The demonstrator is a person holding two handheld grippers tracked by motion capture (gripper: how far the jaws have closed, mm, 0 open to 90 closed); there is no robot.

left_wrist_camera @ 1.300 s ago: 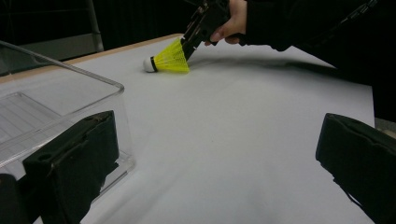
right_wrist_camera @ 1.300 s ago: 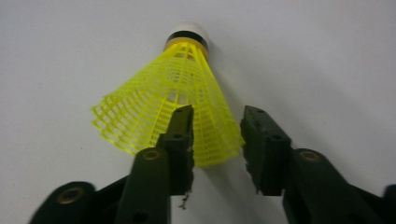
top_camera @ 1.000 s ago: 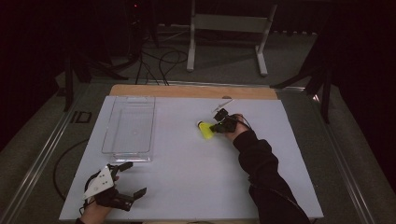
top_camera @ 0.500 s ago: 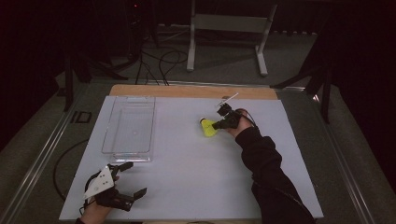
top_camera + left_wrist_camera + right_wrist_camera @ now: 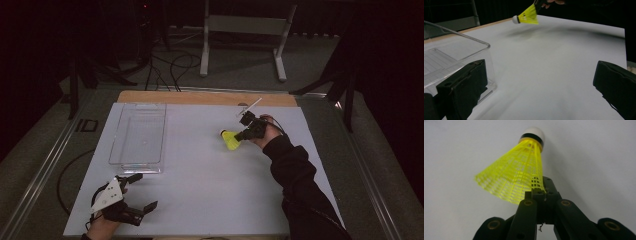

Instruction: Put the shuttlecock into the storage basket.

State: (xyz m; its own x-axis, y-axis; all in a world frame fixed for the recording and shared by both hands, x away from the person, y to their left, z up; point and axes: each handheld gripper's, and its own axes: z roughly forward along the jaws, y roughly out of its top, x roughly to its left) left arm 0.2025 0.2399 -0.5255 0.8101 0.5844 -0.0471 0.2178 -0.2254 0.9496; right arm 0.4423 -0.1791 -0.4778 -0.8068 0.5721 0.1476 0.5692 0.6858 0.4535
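A yellow shuttlecock [image 5: 230, 140] with a white cork tip hangs above the white table top, right of centre. My right gripper [image 5: 242, 135] is shut on the rim of its skirt; in the right gripper view the shuttlecock [image 5: 516, 176] points cork-first away from the pinched jaws. The left gripper view catches the shuttlecock [image 5: 526, 16] far off, held in the air. My left gripper [image 5: 140, 192] rests open near the front left corner of the table, with nothing between its fingers [image 5: 464, 87], beside the clear plastic tray [image 5: 116, 152].
The clear tray [image 5: 475, 41] stands on the left half of the white sheet and holds nothing. A bare wooden strip [image 5: 200, 97] runs along the table's far edge. Beyond it are a metal stand [image 5: 242, 25] and cables [image 5: 170, 62] on the floor.
My right gripper has carried the shuttlecock up off the table and a little toward the right and near side. The left gripper has stayed where it was.
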